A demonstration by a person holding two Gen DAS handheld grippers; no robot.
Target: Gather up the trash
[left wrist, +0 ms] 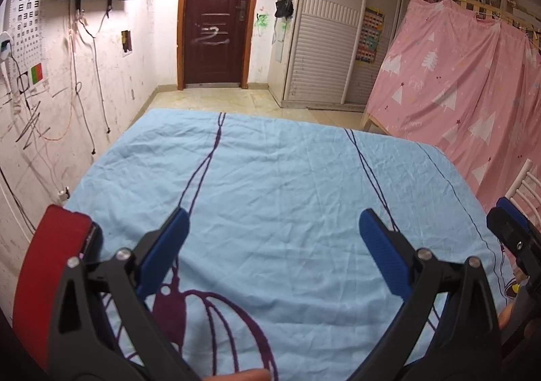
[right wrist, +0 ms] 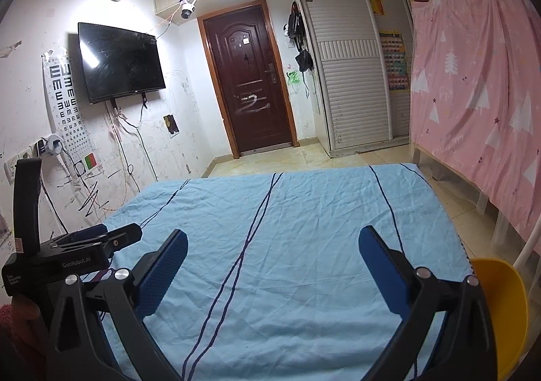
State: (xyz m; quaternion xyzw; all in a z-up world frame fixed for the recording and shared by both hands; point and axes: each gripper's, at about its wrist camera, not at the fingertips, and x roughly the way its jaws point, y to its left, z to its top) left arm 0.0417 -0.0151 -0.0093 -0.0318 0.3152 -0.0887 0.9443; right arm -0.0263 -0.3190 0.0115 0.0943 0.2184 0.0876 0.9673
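- Right now, on the far left of the left wrist view, a red thing (left wrist: 50, 279) sits beside the left gripper (left wrist: 274, 245), but it is cut off and I cannot tell what it is.
- Next, the left gripper hangs over the blue sheet (left wrist: 270, 178). Its two blue fingers are spread wide and nothing is between them.
- Then comes the right gripper (right wrist: 272, 259), and its fingers are wide apart and bare too.
- At the far right of the right wrist view, a yellow bin or bowl (right wrist: 500, 306) peeks in beside the sheet. It may be where trash goes, but that is my guess.
- No trash shows anywhere on the sheet, so the trash must be out of view.
- What could go wrong: a gripper may pinch the wrinkled sheet by mistake, because the folds stick up and could be taken for scraps.
- Also, the two grippers are near each other, so they might bump.
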